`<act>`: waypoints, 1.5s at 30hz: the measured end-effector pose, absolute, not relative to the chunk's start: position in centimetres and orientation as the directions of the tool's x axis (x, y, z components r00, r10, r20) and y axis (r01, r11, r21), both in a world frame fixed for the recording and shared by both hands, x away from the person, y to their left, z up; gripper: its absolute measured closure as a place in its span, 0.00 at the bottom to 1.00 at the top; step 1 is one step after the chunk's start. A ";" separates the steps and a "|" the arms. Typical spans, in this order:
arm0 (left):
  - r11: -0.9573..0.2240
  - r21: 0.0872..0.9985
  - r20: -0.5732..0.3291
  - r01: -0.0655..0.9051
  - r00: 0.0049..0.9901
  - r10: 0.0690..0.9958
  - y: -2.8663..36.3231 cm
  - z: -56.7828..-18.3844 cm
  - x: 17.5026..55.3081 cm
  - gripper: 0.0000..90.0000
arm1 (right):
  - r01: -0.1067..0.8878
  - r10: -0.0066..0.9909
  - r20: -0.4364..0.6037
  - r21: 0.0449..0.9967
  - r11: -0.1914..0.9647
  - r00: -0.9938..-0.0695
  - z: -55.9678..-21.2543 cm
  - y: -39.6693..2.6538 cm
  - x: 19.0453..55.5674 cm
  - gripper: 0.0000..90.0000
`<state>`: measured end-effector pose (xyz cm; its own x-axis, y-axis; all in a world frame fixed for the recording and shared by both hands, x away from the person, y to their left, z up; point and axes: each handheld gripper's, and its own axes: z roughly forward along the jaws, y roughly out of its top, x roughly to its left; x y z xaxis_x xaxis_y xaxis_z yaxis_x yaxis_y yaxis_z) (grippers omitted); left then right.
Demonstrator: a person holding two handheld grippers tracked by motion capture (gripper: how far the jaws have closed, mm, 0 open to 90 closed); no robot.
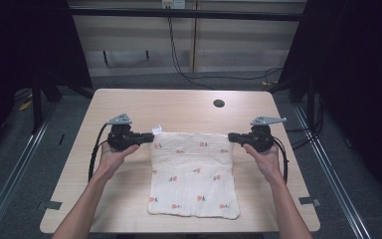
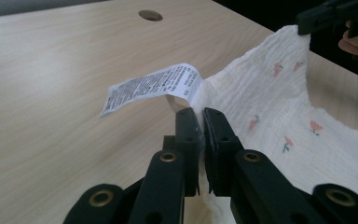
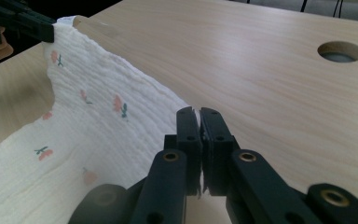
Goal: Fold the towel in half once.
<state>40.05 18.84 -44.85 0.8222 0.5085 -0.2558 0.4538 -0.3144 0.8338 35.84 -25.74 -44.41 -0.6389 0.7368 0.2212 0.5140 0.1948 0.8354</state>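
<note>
— Lying where, the cloth (image 1: 194, 174)?
— Mid-desk (image 1: 129, 104), its near edge close to the desk's front edge, its far edge lifted.
— Who lifts it?
— The left gripper (image 1: 150, 137) has its jaws clamped on the far left corner, beside the white label (image 2: 151, 86); the right gripper (image 1: 230, 136) pinches the far right corner. A round hole (image 1: 219, 103) lies towards the far edge.

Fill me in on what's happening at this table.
A person holds a gripper in each hand and has pinched the two far corners of a white cloth with small red prints. The left gripper is shut on the corner with the care label, the right gripper on the other. The cloth's near part lies on the table.
</note>
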 end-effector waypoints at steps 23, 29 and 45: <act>-0.366 0.846 -0.187 0.388 0.858 0.477 19.6 -43.6 35.5 0.95 | 0.496 0.687 0.177 0.815 0.299 -0.705 -42.1 -25.2 31.5 0.96; -0.389 0.844 -0.170 0.369 0.873 0.457 19.7 -43.0 34.4 0.95 | 0.468 0.675 0.157 0.828 0.307 -0.721 -41.0 -25.2 29.8 0.96; -0.439 0.825 -0.168 0.356 0.896 0.411 19.8 -43.0 31.2 0.95 | 0.480 0.646 0.185 0.818 0.317 -0.741 -42.9 -25.2 25.8 0.96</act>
<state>31.21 19.81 -42.98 0.8959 0.4114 -0.1679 0.3563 -0.4392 0.8247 25.80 -25.21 -42.86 -0.7409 0.6456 0.1849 0.4801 0.3167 0.8180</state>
